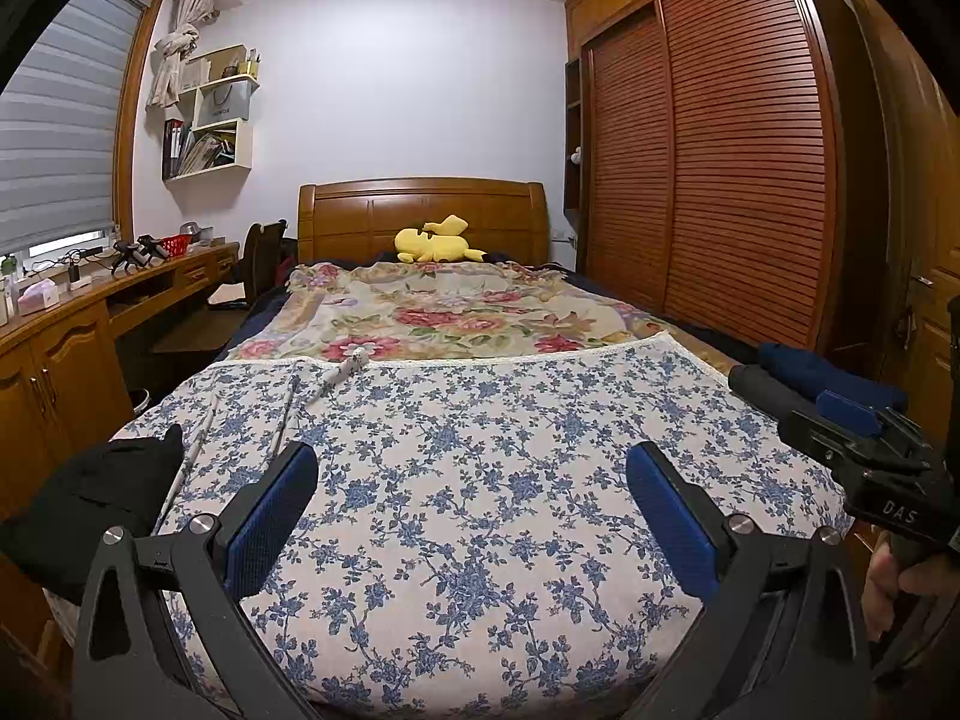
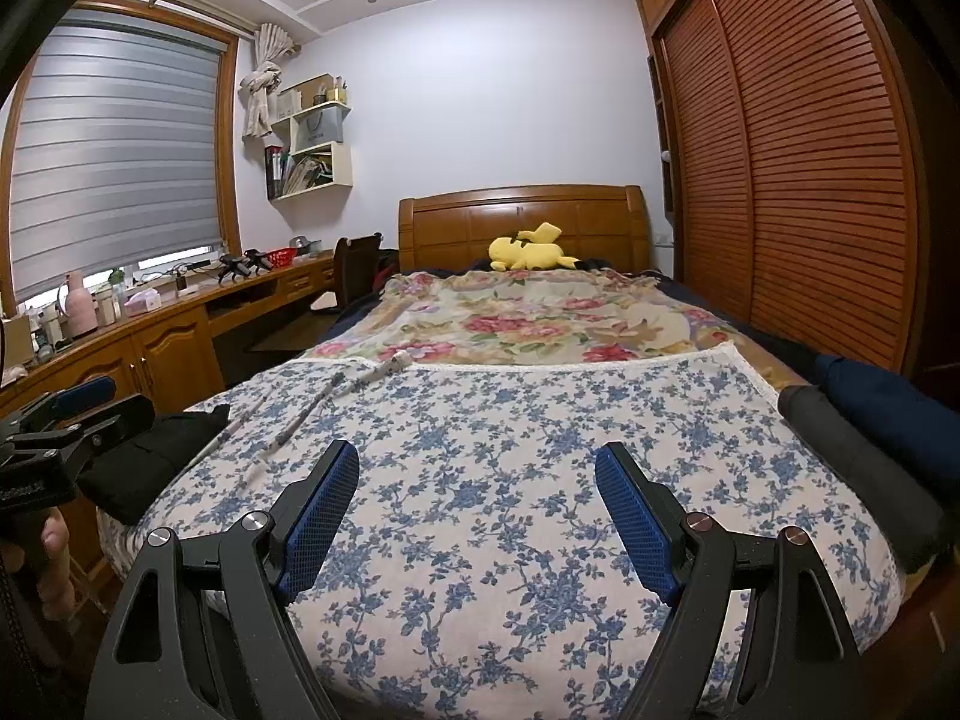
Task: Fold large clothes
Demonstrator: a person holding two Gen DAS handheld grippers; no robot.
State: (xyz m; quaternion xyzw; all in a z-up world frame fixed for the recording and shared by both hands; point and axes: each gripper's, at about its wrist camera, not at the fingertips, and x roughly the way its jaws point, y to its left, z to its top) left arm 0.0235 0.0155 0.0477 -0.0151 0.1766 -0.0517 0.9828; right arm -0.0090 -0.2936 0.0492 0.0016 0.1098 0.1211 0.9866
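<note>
at the bottom of both views, the left gripper [image 1: 471,504] and right gripper [image 2: 477,504] hold their fingers wide apart, empty, over the blue flower cloth [image 1: 480,450] on the bed [image 1: 690,330].

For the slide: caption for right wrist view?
Open right tongs above the blue-floral sheet; dark clothes wait at the bed's edges.

right tool [image 2: 474,510] – jaws wide | blue-floral cloth [image 2: 510,420] – flat, untouched
</note>
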